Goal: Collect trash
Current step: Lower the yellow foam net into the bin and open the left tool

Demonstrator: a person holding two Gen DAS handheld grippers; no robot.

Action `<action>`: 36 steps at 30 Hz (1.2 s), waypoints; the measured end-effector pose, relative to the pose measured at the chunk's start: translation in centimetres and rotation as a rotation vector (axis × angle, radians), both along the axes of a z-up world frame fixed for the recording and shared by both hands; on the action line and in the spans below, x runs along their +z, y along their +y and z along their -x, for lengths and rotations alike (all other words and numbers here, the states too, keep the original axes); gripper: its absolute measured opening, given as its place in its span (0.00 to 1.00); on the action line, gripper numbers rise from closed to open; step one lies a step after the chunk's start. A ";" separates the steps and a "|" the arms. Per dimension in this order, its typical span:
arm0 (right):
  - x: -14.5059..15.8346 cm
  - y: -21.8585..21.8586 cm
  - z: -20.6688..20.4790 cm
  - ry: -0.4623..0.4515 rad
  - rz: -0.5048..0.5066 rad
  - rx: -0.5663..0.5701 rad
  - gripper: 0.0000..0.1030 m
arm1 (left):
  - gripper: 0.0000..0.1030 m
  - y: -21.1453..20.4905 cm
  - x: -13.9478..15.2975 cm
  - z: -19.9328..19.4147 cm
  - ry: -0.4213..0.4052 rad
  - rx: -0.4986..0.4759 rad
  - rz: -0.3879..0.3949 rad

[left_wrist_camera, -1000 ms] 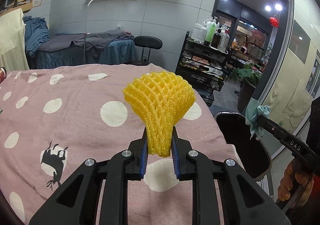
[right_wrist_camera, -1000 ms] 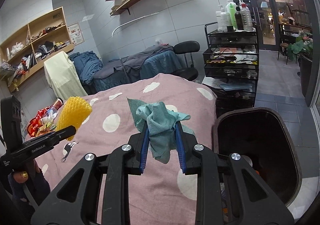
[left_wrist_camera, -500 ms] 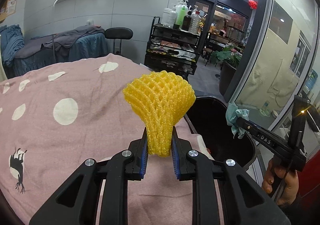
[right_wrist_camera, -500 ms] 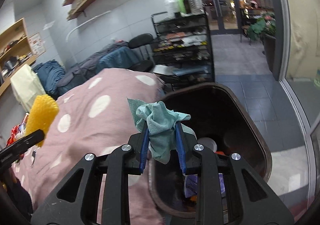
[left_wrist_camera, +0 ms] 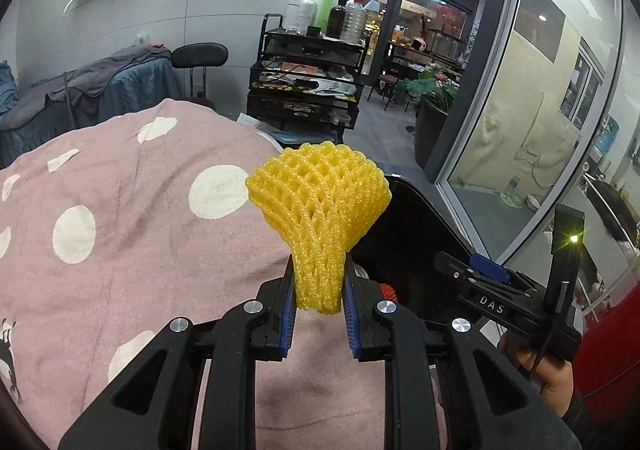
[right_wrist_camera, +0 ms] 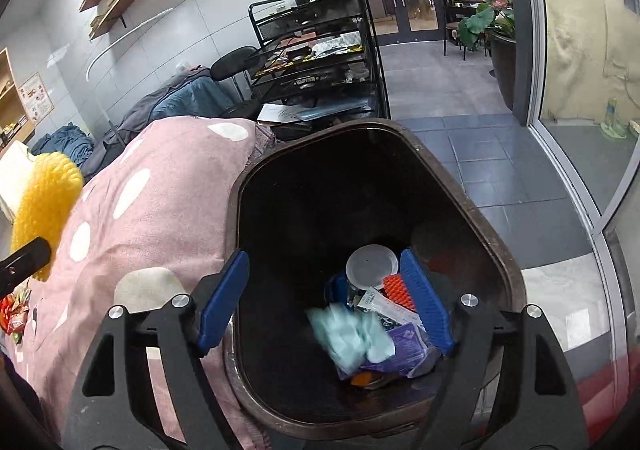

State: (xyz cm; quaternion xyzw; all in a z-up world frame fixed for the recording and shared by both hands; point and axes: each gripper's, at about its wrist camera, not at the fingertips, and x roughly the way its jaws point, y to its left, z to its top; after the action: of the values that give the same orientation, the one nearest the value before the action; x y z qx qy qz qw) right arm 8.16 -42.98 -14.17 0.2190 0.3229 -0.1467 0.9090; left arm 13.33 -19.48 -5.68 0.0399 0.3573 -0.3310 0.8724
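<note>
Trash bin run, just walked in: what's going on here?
A person with a handheld gripper in each hand is clearing trash into the dark bin beside the pink polka-dot cover. The right gripper is over the bin, its jaws opening with nothing between them; a blurred teal cloth is in the bin among other trash. The left gripper is shut on a yellow foam net, not yet over the bin.

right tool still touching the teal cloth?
Apart. The right wrist view shows the right tool with its jaws opening and empty, while the teal cloth lies blurred below in the bin.
</note>
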 end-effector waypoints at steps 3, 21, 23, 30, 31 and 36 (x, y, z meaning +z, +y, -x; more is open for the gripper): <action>0.4 -0.5 0.7 -0.019 0.005 -0.026 0.82 | 0.20 -1.4 -0.2 -0.1 0.003 -0.025 -0.015; 4.1 -3.8 4.6 -0.135 0.049 -0.198 0.88 | 0.20 -9.9 -3.3 -0.8 0.062 -0.173 -0.172; 4.3 -4.2 4.9 -0.140 0.046 -0.208 0.88 | 0.20 -10.8 -3.7 -0.8 0.062 -0.184 -0.197; 4.6 -5.2 5.4 -0.137 0.054 -0.235 0.90 | 0.57 -12.6 -4.4 -0.2 0.021 -0.200 -0.271; 4.6 -5.3 5.5 -0.136 0.056 -0.239 0.91 | 0.68 -12.6 -4.2 -0.1 0.006 -0.197 -0.272; 4.8 -5.6 5.9 -0.145 0.055 -0.256 0.93 | 0.86 -12.6 -3.9 0.1 -0.041 -0.186 -0.268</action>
State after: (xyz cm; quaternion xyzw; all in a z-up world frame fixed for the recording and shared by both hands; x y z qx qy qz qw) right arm 2.30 -48.59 -9.38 0.2432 0.2219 -0.2542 0.9094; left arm 13.18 -32.13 -9.53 0.1955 0.3750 -0.3587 0.8321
